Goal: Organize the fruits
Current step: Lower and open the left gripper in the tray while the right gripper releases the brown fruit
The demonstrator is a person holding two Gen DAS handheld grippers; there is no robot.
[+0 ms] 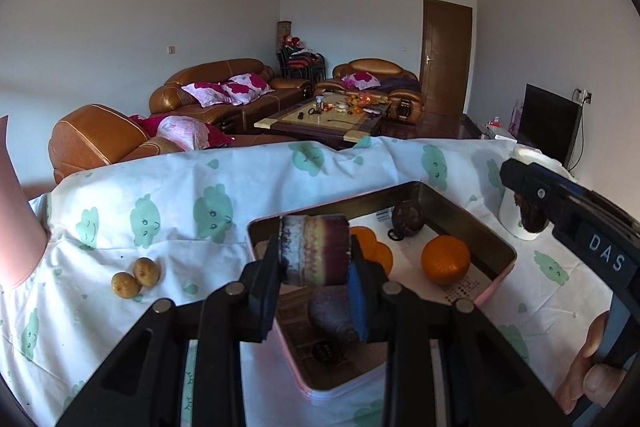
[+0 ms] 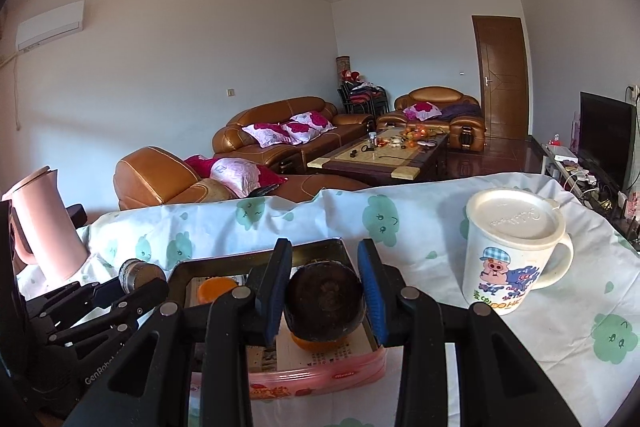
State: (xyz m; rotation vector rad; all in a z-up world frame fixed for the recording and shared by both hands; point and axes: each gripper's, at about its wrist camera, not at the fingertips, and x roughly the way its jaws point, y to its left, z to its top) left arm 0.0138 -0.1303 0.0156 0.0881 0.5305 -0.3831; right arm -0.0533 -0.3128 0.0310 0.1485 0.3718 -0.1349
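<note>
My left gripper (image 1: 314,253) is shut on a short purple sugarcane piece (image 1: 314,249) and holds it above the near left part of the pink tin tray (image 1: 506,251). In the tray lie an orange (image 1: 445,259), orange segments (image 1: 374,247), a dark round fruit (image 1: 407,218) and a purple piece (image 1: 332,311). My right gripper (image 2: 325,293) is shut on a dark brown round fruit (image 2: 325,301) above the tray's near edge (image 2: 320,379); it shows at the right in the left wrist view (image 1: 530,211). Two small yellow-brown fruits (image 1: 135,277) lie on the cloth left of the tray.
A white lidded cartoon mug (image 2: 512,251) stands right of the tray. A pink jug (image 2: 44,223) stands at the far left. The table has a white cloth with green clouds (image 1: 180,211). Sofas and a coffee table lie beyond the far edge.
</note>
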